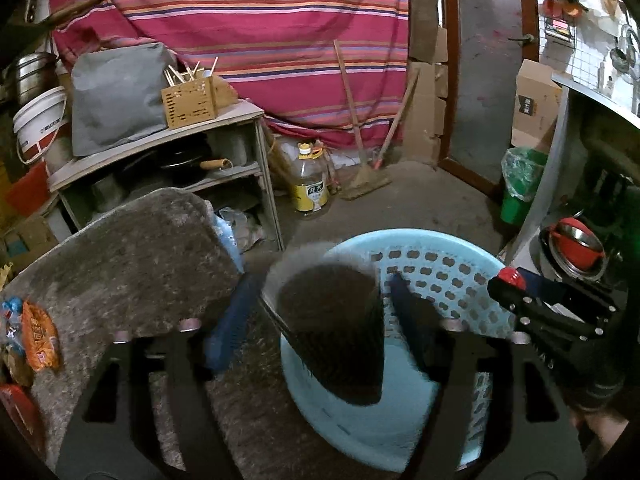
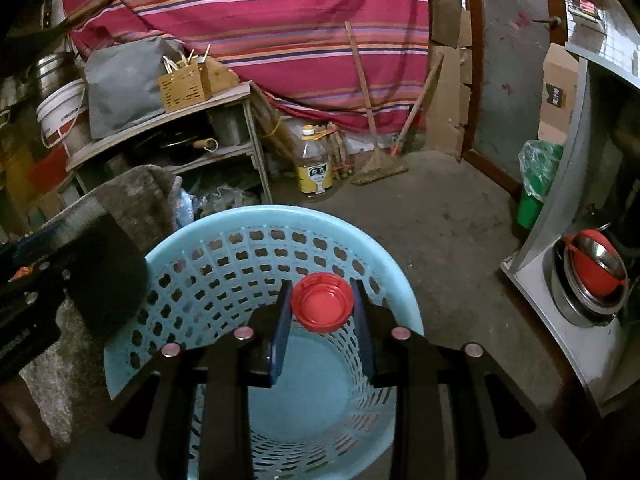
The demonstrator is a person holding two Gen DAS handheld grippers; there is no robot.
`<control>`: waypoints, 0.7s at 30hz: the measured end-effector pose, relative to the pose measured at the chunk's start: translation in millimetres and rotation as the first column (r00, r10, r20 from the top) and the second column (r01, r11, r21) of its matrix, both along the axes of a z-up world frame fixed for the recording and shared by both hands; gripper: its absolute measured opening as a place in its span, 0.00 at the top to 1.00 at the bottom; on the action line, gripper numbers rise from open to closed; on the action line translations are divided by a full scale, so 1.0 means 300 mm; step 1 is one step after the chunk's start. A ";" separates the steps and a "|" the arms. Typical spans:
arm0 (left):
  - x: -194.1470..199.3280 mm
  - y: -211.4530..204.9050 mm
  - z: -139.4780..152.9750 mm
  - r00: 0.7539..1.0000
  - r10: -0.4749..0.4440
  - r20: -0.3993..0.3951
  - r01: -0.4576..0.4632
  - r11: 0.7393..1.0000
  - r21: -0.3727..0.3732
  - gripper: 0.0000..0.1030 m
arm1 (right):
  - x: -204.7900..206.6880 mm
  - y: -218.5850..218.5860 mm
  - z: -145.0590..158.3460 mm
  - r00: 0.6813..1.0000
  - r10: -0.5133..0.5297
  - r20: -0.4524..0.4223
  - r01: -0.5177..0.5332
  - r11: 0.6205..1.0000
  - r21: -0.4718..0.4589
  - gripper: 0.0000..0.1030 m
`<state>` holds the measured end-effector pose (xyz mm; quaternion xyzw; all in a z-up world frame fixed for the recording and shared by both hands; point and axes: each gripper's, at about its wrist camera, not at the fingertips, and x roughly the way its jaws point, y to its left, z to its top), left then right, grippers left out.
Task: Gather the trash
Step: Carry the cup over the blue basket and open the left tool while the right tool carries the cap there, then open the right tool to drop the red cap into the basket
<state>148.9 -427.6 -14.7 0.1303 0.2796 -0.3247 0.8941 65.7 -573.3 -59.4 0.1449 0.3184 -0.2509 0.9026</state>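
Note:
A light blue perforated plastic basket [image 2: 224, 256] stands on the floor below both grippers; it also shows in the left wrist view [image 1: 444, 276]. My right gripper [image 2: 322, 308] is shut on a red bottle cap [image 2: 322, 306] and holds it over the basket's opening. That cap shows at the right of the left wrist view [image 1: 510, 276]. My left gripper [image 1: 324, 312] is open, and a dark cone-shaped object [image 1: 336, 332] sits between its blue fingers over the basket. Whether it touches them I cannot tell. An orange snack wrapper [image 1: 38, 340] lies on a grey fuzzy cloth [image 1: 132, 256] at the left.
A wooden shelf [image 1: 160, 136] with pans and a chopstick box stands at the left. An oil bottle [image 1: 310, 182] and a broom [image 1: 366, 176] stand by the striped cloth. A green bin [image 1: 520, 184] sits near the door. A cabinet with red and steel bowls [image 2: 592, 276] is at the right.

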 end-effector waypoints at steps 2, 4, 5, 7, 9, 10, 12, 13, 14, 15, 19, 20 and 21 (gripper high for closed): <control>-0.005 0.011 0.011 1.000 0.009 0.017 -0.009 1.000 -0.014 0.14 | -0.001 -0.002 -0.001 1.000 -0.001 0.000 0.001 1.000 0.003 0.71; 0.001 0.031 0.019 1.000 0.020 0.023 -0.020 1.000 -0.011 0.13 | 0.002 0.000 -0.003 1.000 0.001 -0.001 -0.001 1.000 0.005 0.71; 0.007 0.046 0.021 0.999 0.033 0.023 -0.033 0.999 -0.007 0.13 | 0.003 -0.001 -0.003 1.000 0.003 -0.002 -0.003 1.000 0.007 0.71; 0.025 0.090 0.026 0.998 0.060 0.016 -0.060 0.998 -0.005 0.13 | 0.013 0.009 -0.003 1.000 0.009 0.000 -0.009 1.000 0.012 0.71; 0.042 0.153 0.030 0.995 0.096 0.026 -0.096 0.995 -0.002 0.12 | 0.031 0.028 0.000 1.000 0.020 0.002 -0.020 1.000 0.015 0.71; 0.048 0.189 0.034 0.992 0.119 0.040 -0.119 0.993 0.000 0.09 | 0.043 0.042 0.001 1.000 0.031 0.002 -0.031 0.999 0.016 0.71; 0.056 0.258 0.043 0.986 0.155 0.057 -0.155 0.988 -0.003 0.06 | 0.070 0.074 0.002 0.999 0.053 -0.004 -0.053 0.999 0.011 0.71; 0.059 0.297 0.048 0.983 0.171 0.064 -0.171 0.985 -0.004 0.06 | 0.088 0.095 0.002 0.998 0.062 -0.012 -0.062 0.998 0.002 0.70; 0.065 0.346 0.052 0.979 0.193 0.070 -0.193 0.981 -0.002 0.06 | 0.099 0.107 0.003 0.998 0.065 -0.017 -0.065 0.998 -0.005 0.63; 0.069 0.384 0.055 0.975 0.208 0.073 -0.208 0.978 0.000 0.06 | 0.110 0.122 0.004 0.998 0.065 -0.021 -0.066 0.998 -0.007 0.54; 0.087 0.549 0.066 0.958 0.275 0.083 -0.275 0.961 -0.003 0.05 | 0.116 0.158 0.034 0.999 0.037 0.004 -0.037 0.999 -0.016 0.29; 0.091 0.584 0.069 0.953 0.289 0.086 -0.290 0.957 -0.005 0.05 | 0.121 0.176 0.045 0.999 0.033 0.008 -0.033 0.999 -0.021 0.29; 0.095 0.628 0.070 0.946 0.310 0.090 -0.311 0.950 -0.006 0.05 | 0.126 0.193 0.053 0.999 0.031 0.010 -0.031 0.999 -0.029 0.29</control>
